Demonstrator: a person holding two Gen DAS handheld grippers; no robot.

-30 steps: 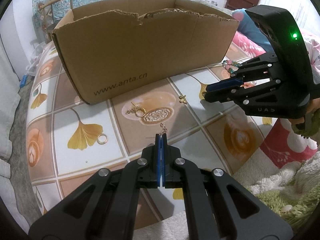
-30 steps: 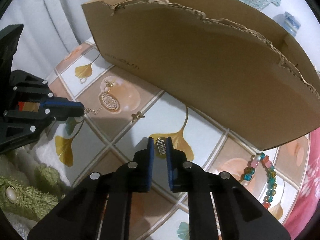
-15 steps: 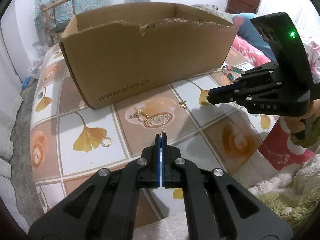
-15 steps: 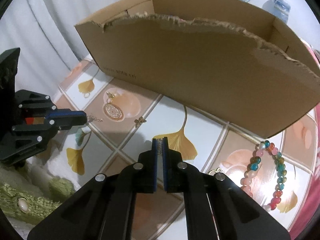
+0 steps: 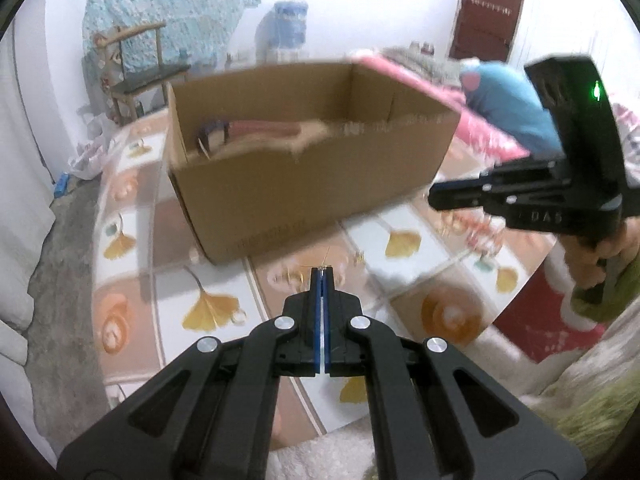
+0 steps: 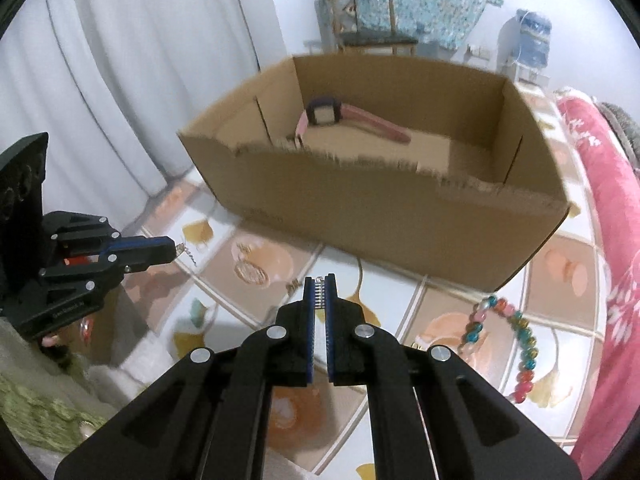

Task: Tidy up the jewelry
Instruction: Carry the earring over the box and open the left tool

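Observation:
Both grippers hang above the tiled table (image 5: 404, 216) in front of an open cardboard box (image 5: 300, 184) (image 6: 360, 200). My left gripper (image 5: 321, 270) (image 6: 170, 250) is shut on a small gold chain earring (image 6: 186, 257), which dangles from its tips. The right gripper (image 6: 320, 280) (image 5: 434, 197) is shut on a small gold ladder-shaped charm (image 6: 319, 294), seen between its blue pads. A pink watch (image 6: 340, 118) (image 5: 260, 128) lies inside the box. A bracelet of coloured beads (image 6: 516, 344) lies on the table to the right.
A round gold pendant (image 6: 250, 270) and a tiny gold piece (image 6: 292, 286) lie on the tiles near the box front, and a ring (image 5: 240, 316) to the left. A pink blanket (image 6: 608, 208) borders the table on the right, green fleece (image 6: 36, 412) on the left.
Both grippers have risen from the table with their pieces, so the box's inside and the watch now show. The right jaws closed on the charm at the start.

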